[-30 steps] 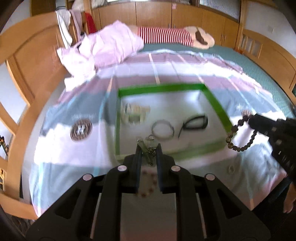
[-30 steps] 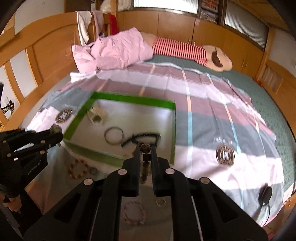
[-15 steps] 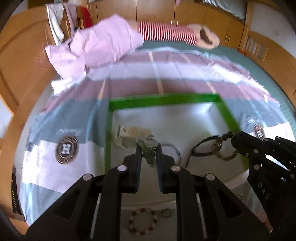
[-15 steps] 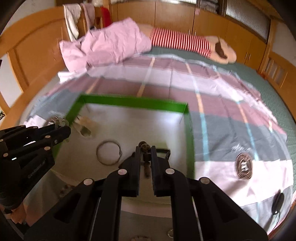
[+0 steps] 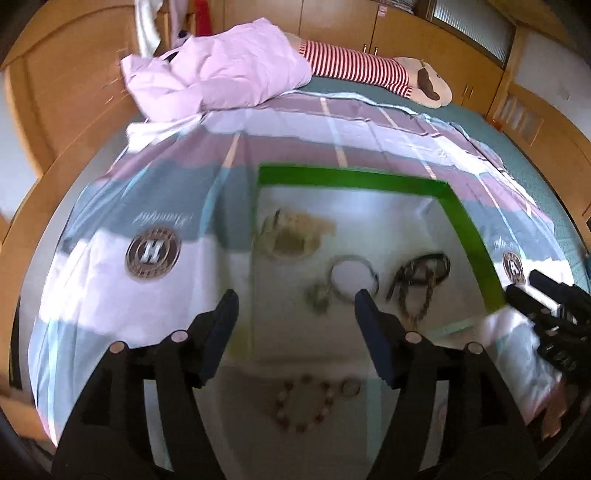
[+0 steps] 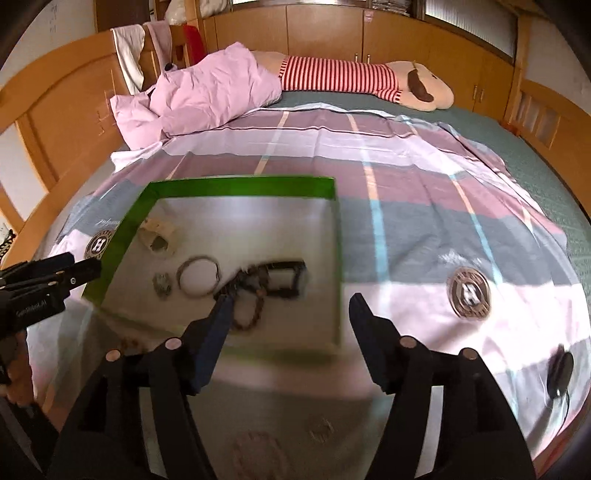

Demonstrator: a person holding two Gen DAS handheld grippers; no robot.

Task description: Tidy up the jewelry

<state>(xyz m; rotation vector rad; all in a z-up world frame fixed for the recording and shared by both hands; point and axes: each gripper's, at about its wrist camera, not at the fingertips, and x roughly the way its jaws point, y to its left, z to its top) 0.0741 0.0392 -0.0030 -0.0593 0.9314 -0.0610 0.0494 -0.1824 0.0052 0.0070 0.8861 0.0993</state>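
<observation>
1. Left gripper (image 5: pixel 293 308): jaws have just been opening and stand wide, nothing between them. The small charm (image 5: pixel 320 297) lies in the tray (image 5: pixel 354 181), just left of the metal ring (image 5: pixel 352 275).
2. Right gripper (image 6: pixel 288 306): jaws have likewise just been opening, wide and empty. The dark bead bracelet (image 6: pixel 251 299) lies in the tray, overlapping the black band (image 6: pixel 284 278).
3. Judgement: both drops look complete. I should lift straight up and clear the green rim before moving sideways, so a finger does not snag the beads or nudge the tray.
4. Judgement: next targets are the pink bead bracelet (image 5: pixel 306 406) and the small ring (image 5: pixel 350 386), both outside the tray on its near side. I would approach low and square; the ring is thin and may slip.
5. Surface: a soft striped bedspread (image 6: pixel 424 206); the tray may tip under pressure.
6. Room: pink quilt (image 6: pixel 210 99), striped plush toy (image 6: pixel 351 79), wooden cabinets (image 6: pixel 325 26) behind. Frames are motion-blurred.
</observation>
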